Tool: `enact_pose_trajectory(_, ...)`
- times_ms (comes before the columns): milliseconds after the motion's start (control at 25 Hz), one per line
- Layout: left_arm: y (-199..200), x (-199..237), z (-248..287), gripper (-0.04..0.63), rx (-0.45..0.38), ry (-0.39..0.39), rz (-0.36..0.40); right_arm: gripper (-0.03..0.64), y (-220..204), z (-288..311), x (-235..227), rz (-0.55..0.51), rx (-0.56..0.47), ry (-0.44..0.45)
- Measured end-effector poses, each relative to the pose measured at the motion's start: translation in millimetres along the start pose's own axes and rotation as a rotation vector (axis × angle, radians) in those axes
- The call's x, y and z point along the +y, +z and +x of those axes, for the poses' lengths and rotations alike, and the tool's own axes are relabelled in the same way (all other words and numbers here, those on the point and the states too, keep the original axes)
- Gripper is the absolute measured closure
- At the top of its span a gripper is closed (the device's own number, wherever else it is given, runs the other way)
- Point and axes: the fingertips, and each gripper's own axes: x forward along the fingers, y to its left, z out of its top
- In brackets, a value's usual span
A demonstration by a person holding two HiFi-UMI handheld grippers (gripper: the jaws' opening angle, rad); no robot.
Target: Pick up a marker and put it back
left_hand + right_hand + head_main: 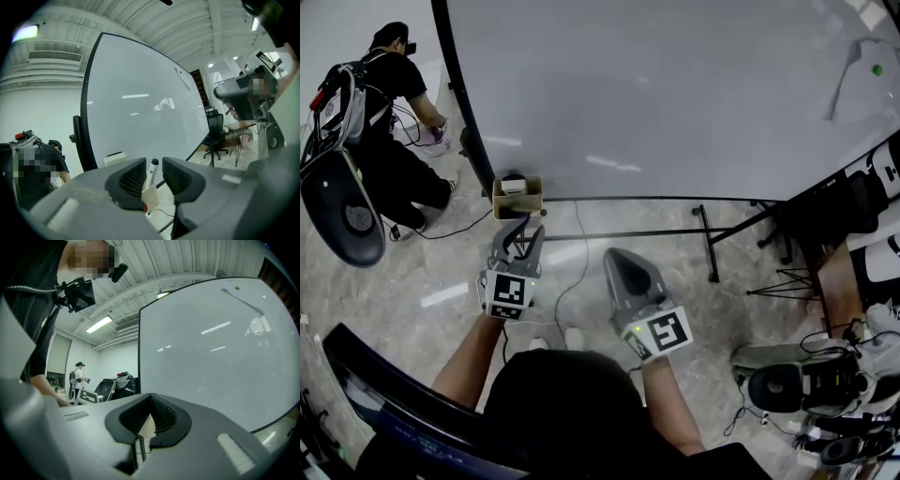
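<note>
A white marker (153, 170) with a black cap stands upright in the gap between the jaws of my left gripper (153, 176). The jaws are open, with a sliver of room on each side of the marker. In the head view the left gripper (517, 240) points at a small cardboard box (517, 198) at the bottom left corner of the whiteboard (675, 94); the marker itself is not visible there. A corner of the cardboard box (150, 198) shows under the jaws. My right gripper (622, 266) hangs to the right, clear of the box, its jaws shut (150, 417) on nothing.
A person (389, 112) crouches at the far left beside a black office chair (342, 211). The whiteboard's black stand legs (709, 242) cross the marble floor. Cables and equipment (806, 384) lie at the right. A desk edge (384, 398) is at the bottom left.
</note>
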Motion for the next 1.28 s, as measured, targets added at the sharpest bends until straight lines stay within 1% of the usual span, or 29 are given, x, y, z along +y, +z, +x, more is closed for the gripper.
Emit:
enact_pose_trajectory(80,6,1,-10,0.503,-0.012,0.019,-0.018,0.607,2,0,6,-0.003,-0.006,0.018)
enact_pose_trajectory(240,15,7,-27,0.55,-0.034,0.051,-0.026,0.607,5,3,18,-0.006,-0.018,0.052)
enact_pose_trajectory(440,28,12,-49,0.588,-0.08,0.093,-0.066,0.607,7,5,33,-0.006,-0.031,0.09)
enact_pose_trajectory(880,48,22,-93,0.591,-0.126,0.155,-0.091,0.607,14,10,61,-0.008,-0.049,0.169)
enact_pose_trajectory(1280,56,38,-137,0.592,-0.147,0.225,-0.153,0.607,16,24,84,-0.009,-0.045,0.228)
